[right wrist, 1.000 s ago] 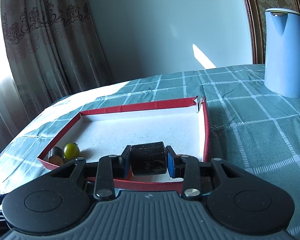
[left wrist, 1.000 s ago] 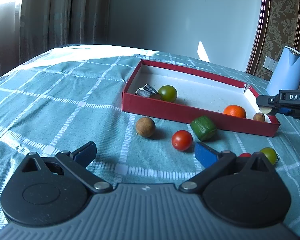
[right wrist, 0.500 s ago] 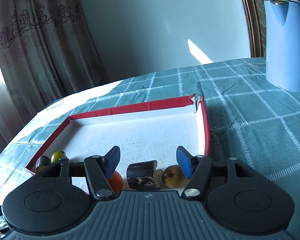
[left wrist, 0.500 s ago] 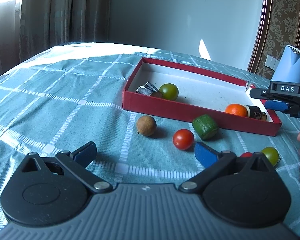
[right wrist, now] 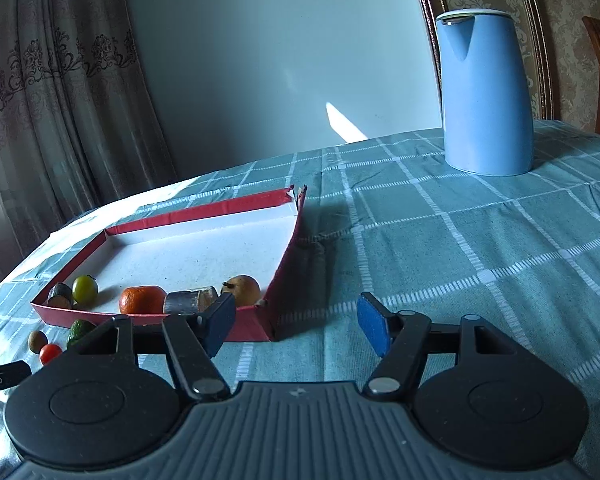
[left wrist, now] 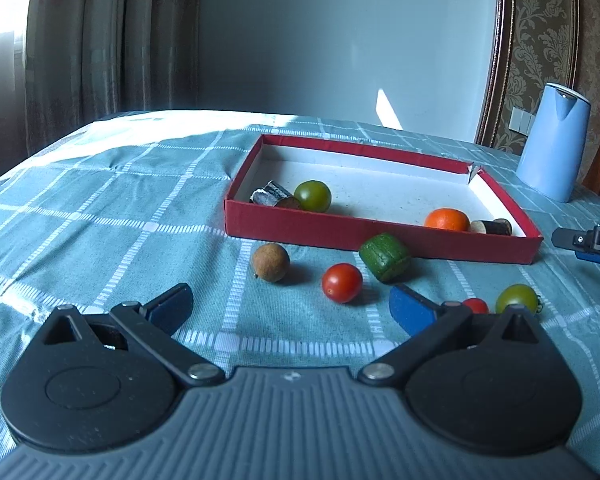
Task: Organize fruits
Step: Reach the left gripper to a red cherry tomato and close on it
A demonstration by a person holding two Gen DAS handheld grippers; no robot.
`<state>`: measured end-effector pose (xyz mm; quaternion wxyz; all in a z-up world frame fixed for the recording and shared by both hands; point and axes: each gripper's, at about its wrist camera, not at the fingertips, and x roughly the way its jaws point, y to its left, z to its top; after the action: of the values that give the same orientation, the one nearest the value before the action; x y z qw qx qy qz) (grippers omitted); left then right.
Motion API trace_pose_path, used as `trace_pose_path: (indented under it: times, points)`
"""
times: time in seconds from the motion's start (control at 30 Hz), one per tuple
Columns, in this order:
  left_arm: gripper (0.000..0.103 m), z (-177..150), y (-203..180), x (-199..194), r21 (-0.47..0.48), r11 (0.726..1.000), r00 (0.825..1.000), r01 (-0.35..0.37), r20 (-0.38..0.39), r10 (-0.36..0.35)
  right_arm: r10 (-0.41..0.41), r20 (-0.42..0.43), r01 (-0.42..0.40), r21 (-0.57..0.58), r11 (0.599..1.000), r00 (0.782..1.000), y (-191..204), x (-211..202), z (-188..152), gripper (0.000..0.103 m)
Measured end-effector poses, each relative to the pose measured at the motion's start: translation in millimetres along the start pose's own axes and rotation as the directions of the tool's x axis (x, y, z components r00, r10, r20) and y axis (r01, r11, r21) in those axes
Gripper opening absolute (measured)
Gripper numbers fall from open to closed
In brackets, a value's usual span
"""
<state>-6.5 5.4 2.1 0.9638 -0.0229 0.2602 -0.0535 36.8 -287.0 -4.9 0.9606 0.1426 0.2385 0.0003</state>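
**Both tools apart; fruit divided between tray and worktop**

The left tool [left wrist: 290, 306] stands with fingers spread, empty, above the worktop [left wrist: 100, 216]. The right tool [right wrist: 296, 322] is likewise spread and empty. Ahead lie a red tomato [left wrist: 341, 282] and a green cylindrical piece [left wrist: 385, 257] (axis tilted). The red tray [left wrist: 380, 232], long axis left-right, holds an orange [left wrist: 447, 219] and a green tomato [left wrist: 312, 195].

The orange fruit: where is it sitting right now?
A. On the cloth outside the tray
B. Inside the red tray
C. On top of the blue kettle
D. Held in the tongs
B: the orange fruit lies on the white floor inside the red tray, near its right end, beside a dark cylinder piece.
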Motion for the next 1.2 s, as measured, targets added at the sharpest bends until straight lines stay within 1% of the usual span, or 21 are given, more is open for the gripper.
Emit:
trace_pose_path:
  times: [0.1, 0.13, 0.2, 0.37, 0.43, 0.47, 0.57, 0.63, 0.7, 0.77, 0.9, 1.0, 1.07, 1.13, 1.2]
  points:
    - [0.103, -3, -11, -11, 0.069, 0.997, 0.999, 0.02, 0.046, -0.023, 0.021, 0.0, -0.021, 0.084, 0.996, 1.0, -14, 1, 0, 0.067]
    - [0.103, -4, -14, -14, 0.084, 0.996, 0.998, 0.026, 0.053, -0.03, 0.026, -0.002, -0.026, 0.093, 0.995, 1.0, -15, 2, -1, 0.067]
    - [0.103, -6, -20, -17, 0.104, 0.994, 0.998, 0.034, 0.055, -0.04, 0.04, -0.011, -0.039, 0.1, 0.994, 0.999, -16, 3, -1, 0.067]
    - [0.103, -7, -36, -21, 0.137, 0.989, 0.996, 0.051, 0.06, -0.06, 0.058, 0.009, -0.058, 0.142, 0.988, 0.998, -24, 1, -2, 0.067]
    - [0.103, -6, -47, -21, 0.164, 0.985, 0.996, 0.057, 0.061, -0.068, 0.063, 0.005, -0.063, 0.163, 0.985, 0.998, -27, 2, -2, 0.073]
    - [0.103, -5, -52, -21, 0.181, 0.982, 0.996, 0.055, 0.063, -0.068, 0.065, 0.005, -0.065, 0.169, 0.984, 0.998, -28, 2, -2, 0.073]
    - [0.103, -5, -73, -20, 0.258, 0.966, 0.995, 0.037, 0.085, -0.06, 0.071, 0.006, -0.071, 0.179, 0.981, 0.997, -29, 2, -2, 0.073]
    - [0.103, -6, -85, -17, 0.308, 0.951, 0.994, 0.011, 0.099, -0.043, 0.076, 0.006, -0.075, 0.178, 0.981, 0.997, -30, 2, -2, 0.073]
    - [0.103, -7, -92, -11, 0.343, 0.939, 0.995, -0.004, 0.091, -0.029, 0.079, 0.002, -0.078, 0.178, 0.981, 0.997, -29, 3, -2, 0.073]
    - [0.103, -8, -97, -5, 0.361, 0.933, 0.997, 0.009, 0.068, -0.036, 0.081, -0.001, -0.079, 0.178, 0.981, 0.997, -29, 3, -2, 0.073]
    - [0.103, -6, -104, 6, 0.378, 0.925, 0.998, 0.038, 0.025, -0.051, 0.085, -0.002, -0.083, 0.177, 0.981, 0.996, -30, 3, -2, 0.073]
    - [0.103, -4, -109, 16, 0.379, 0.923, 0.998, 0.064, -0.022, -0.06, 0.085, 0.0, -0.084, 0.18, 0.98, 0.996, -30, 2, -2, 0.073]
    - [0.103, -3, -109, 22, 0.356, 0.931, 0.997, 0.077, -0.044, -0.066, 0.085, -0.001, -0.083, 0.181, 0.98, 0.996, -30, 2, -3, 0.073]
    - [0.103, 0, -105, 24, 0.326, 0.94, 0.994, 0.104, -0.055, -0.091, 0.085, -0.001, -0.083, 0.181, 0.98, 0.996, -30, 2, -3, 0.073]
    - [0.1, 2, -101, 27, 0.296, 0.948, 0.992, 0.12, -0.065, -0.105, 0.084, -0.004, -0.082, 0.18, 0.98, 0.996, -30, 2, -3, 0.073]
